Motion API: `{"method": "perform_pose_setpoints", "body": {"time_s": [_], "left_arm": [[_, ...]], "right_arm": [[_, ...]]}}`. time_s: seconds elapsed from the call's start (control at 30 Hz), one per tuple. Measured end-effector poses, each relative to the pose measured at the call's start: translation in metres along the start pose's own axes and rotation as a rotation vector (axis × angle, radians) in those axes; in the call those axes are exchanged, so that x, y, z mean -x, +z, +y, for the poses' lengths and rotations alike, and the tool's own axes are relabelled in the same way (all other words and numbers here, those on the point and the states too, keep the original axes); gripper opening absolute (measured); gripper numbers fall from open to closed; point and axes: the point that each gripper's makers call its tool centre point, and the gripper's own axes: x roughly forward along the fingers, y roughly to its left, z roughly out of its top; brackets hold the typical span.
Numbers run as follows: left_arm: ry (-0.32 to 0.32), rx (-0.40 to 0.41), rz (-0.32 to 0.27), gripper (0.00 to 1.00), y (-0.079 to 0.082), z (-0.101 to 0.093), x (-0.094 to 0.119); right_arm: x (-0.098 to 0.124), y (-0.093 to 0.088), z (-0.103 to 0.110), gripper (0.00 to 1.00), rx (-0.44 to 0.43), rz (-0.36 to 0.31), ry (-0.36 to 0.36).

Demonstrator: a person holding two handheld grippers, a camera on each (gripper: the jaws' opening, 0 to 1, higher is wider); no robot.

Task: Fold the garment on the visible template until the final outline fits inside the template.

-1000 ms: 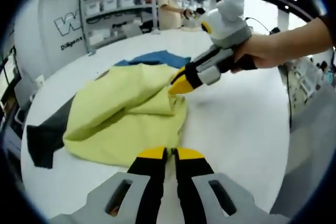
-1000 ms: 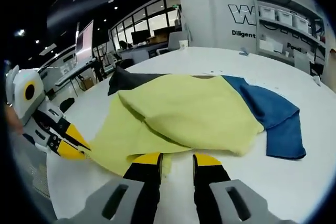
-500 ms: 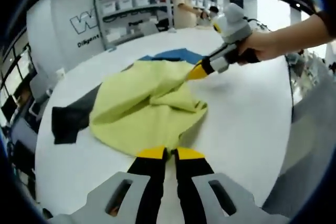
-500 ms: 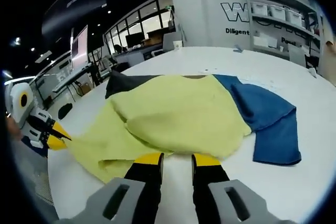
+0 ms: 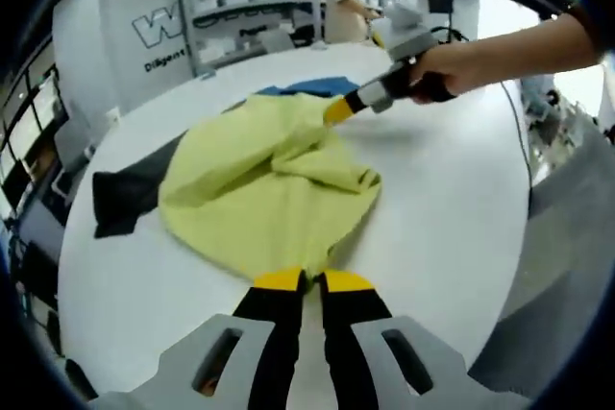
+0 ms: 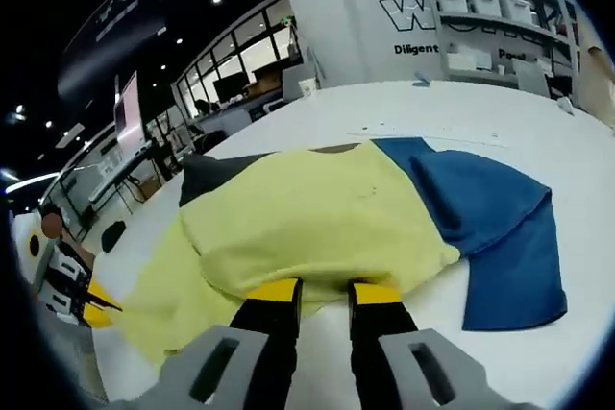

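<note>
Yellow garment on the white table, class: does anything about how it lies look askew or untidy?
Yes. The yellow garment lies rumpled, with a loose bunched fold near the right tongs. It sprawls across the blue cloth and the dark cloth, so its outline is uneven, not a neat fold.

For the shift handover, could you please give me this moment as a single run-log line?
garment: yellow shirt partly folded, rumpled | under it: blue cloth, dark cloth | left tool shut on yellow shirt | right tool at shirt edge, grip unclear

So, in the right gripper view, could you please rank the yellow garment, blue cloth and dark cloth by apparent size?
1. yellow garment
2. blue cloth
3. dark cloth, mostly hidden under the garment, so its true size is unsure.
</note>
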Motion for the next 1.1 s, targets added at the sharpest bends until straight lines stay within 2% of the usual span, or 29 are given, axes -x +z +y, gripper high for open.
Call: {"method": "perform_pose_setpoints", "body": {"time_s": [0.27, 0.4, 0.47, 0.5, 0.57, 0.6, 0.77, 0.9, 1.0, 1.1], "left_arm": [[0.0, 0.022, 0.018, 0.03, -0.009, 0.003, -0.005], [0.003, 0.034, 0.029, 0.03, -0.012, 0.002, -0.005], [0.004, 0.038, 0.031, 0.03, -0.015, 0.002, -0.006], [0.005, 0.04, 0.031, 0.03, -0.015, 0.002, -0.006], [0.001, 0.048, 0.039, 0.03, -0.019, 0.0, -0.007], [-0.003, 0.049, 0.047, 0.03, -0.022, -0.001, -0.008], [-0.003, 0.056, 0.048, 0.03, -0.021, -0.001, -0.008], [-0.002, 0.061, 0.046, 0.03, -0.022, -0.001, -0.009], [-0.003, 0.071, 0.041, 0.03, -0.022, -0.001, -0.009], [-0.003, 0.067, 0.038, 0.03, -0.022, -0.001, -0.009]], "right_arm": [[-0.017, 0.015, 0.001, 0.14, 0.044, 0.007, 0.018], [-0.02, 0.029, -0.005, 0.14, 0.053, -0.013, 0.018], [-0.022, 0.036, -0.001, 0.15, 0.079, -0.016, 0.029], [-0.031, 0.029, -0.002, 0.15, 0.106, 0.002, 0.061], [-0.031, 0.019, -0.001, 0.17, 0.113, 0.064, 0.065], [-0.03, 0.023, 0.0, 0.17, 0.131, 0.043, 0.066], [-0.015, 0.024, 0.005, 0.22, 0.173, 0.039, 0.073], [-0.01, 0.017, 0.004, 0.25, 0.218, 0.044, 0.078], [0.003, 0.014, 0.008, 0.25, 0.226, 0.041, 0.064], [0.006, 0.0, 0.012, 0.25, 0.226, 0.057, 0.063]]}}
